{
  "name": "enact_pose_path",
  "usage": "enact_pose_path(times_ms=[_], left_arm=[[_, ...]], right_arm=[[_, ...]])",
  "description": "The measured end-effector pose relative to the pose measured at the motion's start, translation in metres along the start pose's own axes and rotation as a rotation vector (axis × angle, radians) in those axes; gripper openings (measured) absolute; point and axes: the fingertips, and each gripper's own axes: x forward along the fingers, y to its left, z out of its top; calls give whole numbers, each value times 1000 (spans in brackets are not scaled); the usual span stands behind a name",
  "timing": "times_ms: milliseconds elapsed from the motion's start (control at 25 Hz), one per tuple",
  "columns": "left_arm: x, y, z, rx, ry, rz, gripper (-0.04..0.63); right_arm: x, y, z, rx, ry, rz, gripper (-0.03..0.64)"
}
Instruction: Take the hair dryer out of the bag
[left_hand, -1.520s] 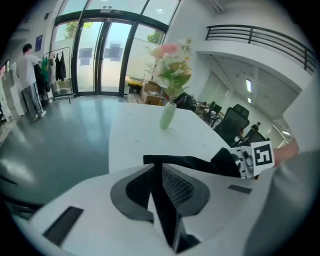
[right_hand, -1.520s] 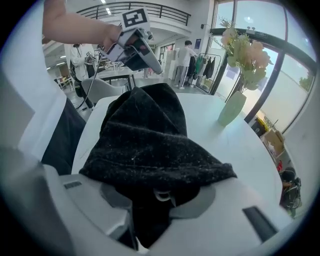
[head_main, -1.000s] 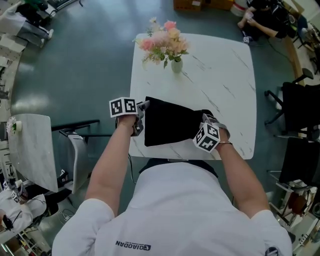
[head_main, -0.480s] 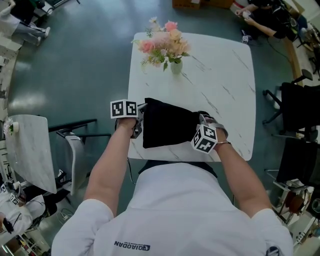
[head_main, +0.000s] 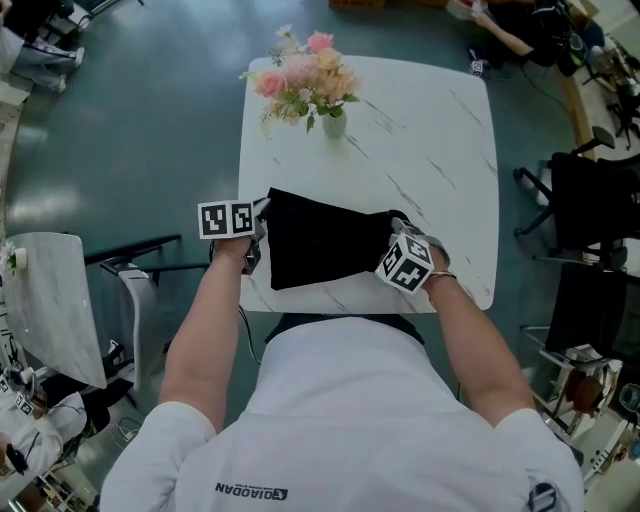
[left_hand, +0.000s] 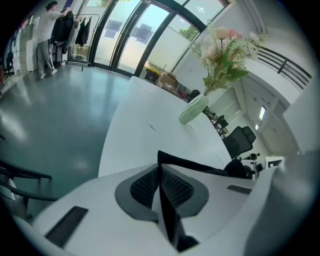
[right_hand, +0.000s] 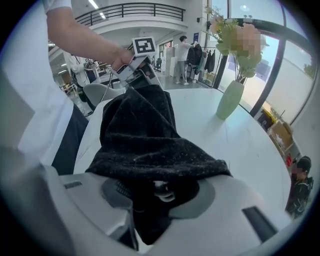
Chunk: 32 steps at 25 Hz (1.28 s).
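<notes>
Head view first: the only writing I can read is QIAODAN, printed across my white shirt (head_main: 340, 420). Black soft-fabric bag (head_main: 325, 245) lies at the near edge of the white marble-look square table (head_main: 430, 130), stretched between my tools. Left tongs (head_main: 258, 215) have just been closing and now pinch a thin fold at its left corner. Right tongs (head_main: 400, 230) have just been closing too, and they grip the bunched right end packed between the jaws. Hair dryer doesn't show in any view; I see only cloth, plus a small pale glossy bit (right_hand: 162, 190) in those folds that I can't identify.
</notes>
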Motion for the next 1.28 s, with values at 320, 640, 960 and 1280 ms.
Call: enact_pose_path(times_ms=[320, 640, 960, 1280], left_arm=[[-25, 39, 15, -23, -65, 141, 15], [-27, 13, 4, -102, -40, -93, 23], [2, -12, -24, -214, -5, -169, 197], [10, -21, -32, -67, 49, -109, 51]], right_arm=[[-11, 8, -14, 33, 16, -25, 158], [-18, 8, -32, 69, 11, -54, 160], [-18, 7, -30, 72, 17, -56, 160], [-17, 7, -32, 76, 15, -56, 160]])
